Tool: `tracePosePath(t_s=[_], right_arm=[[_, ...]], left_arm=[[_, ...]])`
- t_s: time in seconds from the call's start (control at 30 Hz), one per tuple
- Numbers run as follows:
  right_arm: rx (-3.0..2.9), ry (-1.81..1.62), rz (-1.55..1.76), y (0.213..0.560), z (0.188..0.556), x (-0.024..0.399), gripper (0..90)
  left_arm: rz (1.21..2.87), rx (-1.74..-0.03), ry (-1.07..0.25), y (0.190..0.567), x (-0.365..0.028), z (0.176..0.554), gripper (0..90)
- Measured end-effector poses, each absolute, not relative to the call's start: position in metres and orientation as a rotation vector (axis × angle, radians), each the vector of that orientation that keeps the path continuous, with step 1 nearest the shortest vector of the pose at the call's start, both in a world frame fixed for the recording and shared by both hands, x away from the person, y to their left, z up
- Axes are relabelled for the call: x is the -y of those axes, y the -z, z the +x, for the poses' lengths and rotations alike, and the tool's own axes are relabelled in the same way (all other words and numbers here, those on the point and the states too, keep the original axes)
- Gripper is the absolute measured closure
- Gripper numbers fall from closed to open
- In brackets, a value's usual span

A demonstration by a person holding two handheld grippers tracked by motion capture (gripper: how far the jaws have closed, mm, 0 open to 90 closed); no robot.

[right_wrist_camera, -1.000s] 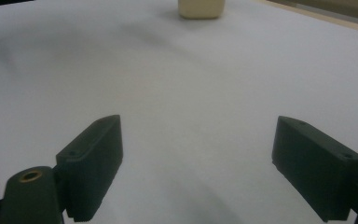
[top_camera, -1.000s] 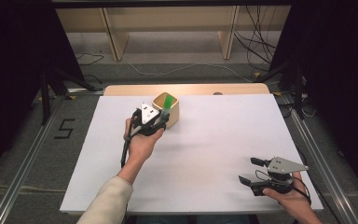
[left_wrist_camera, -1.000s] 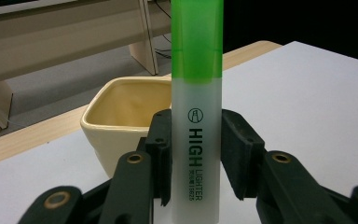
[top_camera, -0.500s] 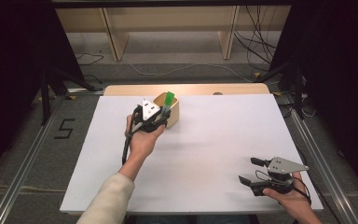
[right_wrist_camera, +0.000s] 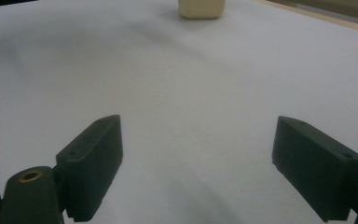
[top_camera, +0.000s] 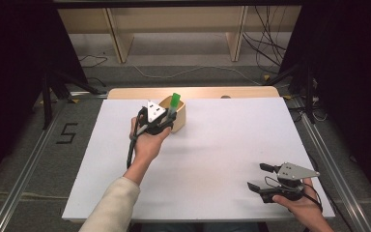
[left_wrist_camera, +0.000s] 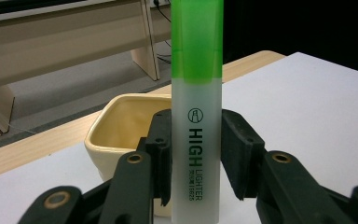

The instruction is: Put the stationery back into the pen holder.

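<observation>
- The green highlighter (left_wrist_camera: 196, 116) is held upright in the left claw (left_wrist_camera: 196, 161), pads pressed on its frosted barrel, just at the near rim of the cream cup (top_camera: 178, 115).
- If it is lowered off-centre, the rim could be struck and the cup tipped or pushed along the white table (top_camera: 222, 154).
- The smooth barrel could slip or tilt (the grip sits low).
- The right claw (top_camera: 261, 178) is kept wide and empty, well apart, so no steadying is offered.

On the table (top_camera: 212, 159) the cup (top_camera: 178, 116) sits toward eleven o'clock. The highlighter (top_camera: 173, 104) stands upright at the cup's near rim, in the left gripper (top_camera: 162, 121). The right gripper (top_camera: 263, 181) rests near five o'clock, well apart.
</observation>
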State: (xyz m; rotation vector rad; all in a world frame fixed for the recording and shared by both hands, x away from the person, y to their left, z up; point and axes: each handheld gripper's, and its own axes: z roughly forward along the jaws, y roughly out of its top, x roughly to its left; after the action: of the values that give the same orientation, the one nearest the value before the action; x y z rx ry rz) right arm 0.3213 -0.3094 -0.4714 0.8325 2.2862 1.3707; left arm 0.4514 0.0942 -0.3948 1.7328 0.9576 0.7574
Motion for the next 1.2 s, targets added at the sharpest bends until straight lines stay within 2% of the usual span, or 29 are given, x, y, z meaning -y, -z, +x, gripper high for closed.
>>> tracePosePath(t_s=[1.2], right_arm=[[-2.288, -1.371, 0.835, 0.471, 0.321, 0.31, 17.1]], left_arm=[[1.719, -0.956, -0.771, 0.386, -0.089, 0.467, 66.0]])
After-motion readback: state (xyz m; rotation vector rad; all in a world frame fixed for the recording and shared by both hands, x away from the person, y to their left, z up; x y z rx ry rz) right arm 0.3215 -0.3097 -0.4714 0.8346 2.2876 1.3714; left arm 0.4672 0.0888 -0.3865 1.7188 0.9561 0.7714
